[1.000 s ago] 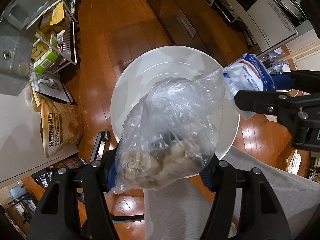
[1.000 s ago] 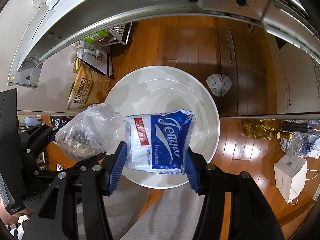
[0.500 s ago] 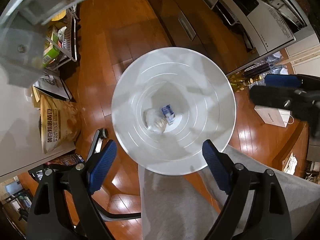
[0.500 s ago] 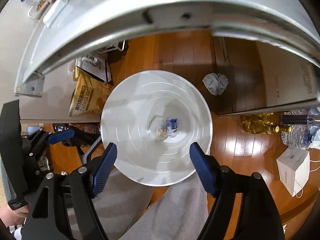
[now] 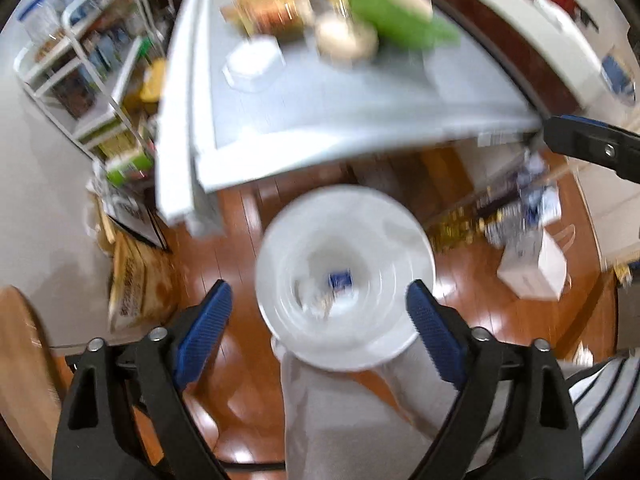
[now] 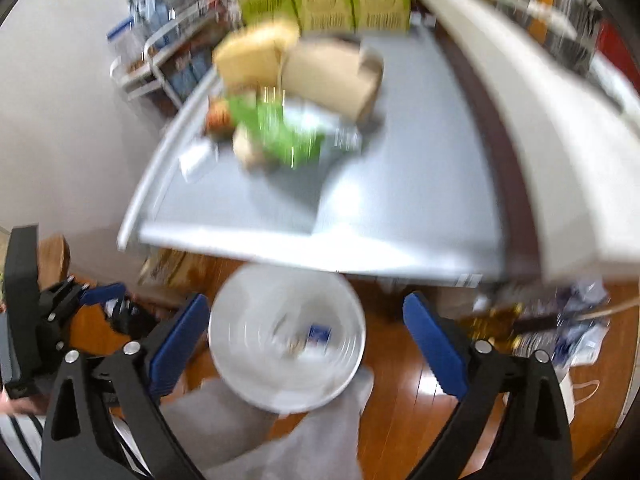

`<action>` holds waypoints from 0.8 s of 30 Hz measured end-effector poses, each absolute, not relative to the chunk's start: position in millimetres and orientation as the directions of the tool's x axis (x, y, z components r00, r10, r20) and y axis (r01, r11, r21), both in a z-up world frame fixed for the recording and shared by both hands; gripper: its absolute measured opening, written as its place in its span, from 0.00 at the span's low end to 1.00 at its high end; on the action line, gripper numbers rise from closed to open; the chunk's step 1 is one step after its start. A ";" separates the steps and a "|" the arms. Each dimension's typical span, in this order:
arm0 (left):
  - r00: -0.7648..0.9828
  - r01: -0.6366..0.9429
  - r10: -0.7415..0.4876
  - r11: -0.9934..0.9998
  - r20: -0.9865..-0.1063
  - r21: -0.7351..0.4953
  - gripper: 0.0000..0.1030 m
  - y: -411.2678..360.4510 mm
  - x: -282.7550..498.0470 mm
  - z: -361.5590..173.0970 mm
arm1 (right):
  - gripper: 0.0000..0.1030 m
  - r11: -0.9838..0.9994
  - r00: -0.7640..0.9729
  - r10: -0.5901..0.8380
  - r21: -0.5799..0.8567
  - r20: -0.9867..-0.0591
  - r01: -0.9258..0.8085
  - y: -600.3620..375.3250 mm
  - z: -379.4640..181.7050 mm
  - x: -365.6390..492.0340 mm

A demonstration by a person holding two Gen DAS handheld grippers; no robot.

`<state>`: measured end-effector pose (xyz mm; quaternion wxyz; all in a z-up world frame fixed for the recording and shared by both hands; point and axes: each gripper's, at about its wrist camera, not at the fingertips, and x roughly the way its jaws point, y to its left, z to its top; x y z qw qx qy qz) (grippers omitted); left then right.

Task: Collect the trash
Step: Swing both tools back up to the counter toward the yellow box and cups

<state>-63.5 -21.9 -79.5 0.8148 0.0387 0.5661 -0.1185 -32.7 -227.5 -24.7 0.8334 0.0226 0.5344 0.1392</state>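
A white round bin [image 5: 416, 236] stands on the wood floor below me; it also shows in the right wrist view [image 6: 224, 344]. At its bottom lie the blue tissue pack [image 5: 340, 280] [image 6: 319, 334] and the clear plastic bag [image 5: 316, 304] [image 6: 290, 342]. My left gripper [image 5: 320, 324] is open and empty above the bin. My right gripper [image 6: 306, 340] is open and empty above the bin too. Both views are blurred by motion.
A grey table [image 5: 360, 112] [image 6: 400, 200] holds a green bag [image 5: 396, 12] [image 6: 276, 132], a white tray [image 5: 252, 64], a brown paper bag [image 6: 332, 76] and other items. A wire rack [image 5: 80, 64] stands left. A flour sack [image 5: 136, 280], bottles [image 5: 500, 216] and a white box [image 5: 532, 268] sit on the floor.
Both grippers let go of the plastic bag and tissue pack, which fell into the bin. Both have since risen and tilted up, bringing the table top into view.
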 end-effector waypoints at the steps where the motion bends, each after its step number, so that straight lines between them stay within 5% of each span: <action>1: 0.370 0.217 -0.150 0.974 -0.917 -0.072 0.92 -20.0 -59.2 -68.3 | 0.95 0.962 0.416 0.256 0.190 -0.872 -0.194 -228.5 -16.6 -25.7; 8: 0.508 0.101 -0.195 0.981 -0.839 -0.167 0.93 0.0 -15.7 -20.3 | 0.95 0.964 0.486 0.264 0.246 -0.833 -0.102 -226.0 2.4 28.8; 24: 0.577 0.077 -0.103 0.994 -0.810 -0.072 0.93 -1.4 96.6 5.7 | 0.95 0.978 0.442 0.180 0.209 -0.879 0.018 -215.3 -26.8 121.4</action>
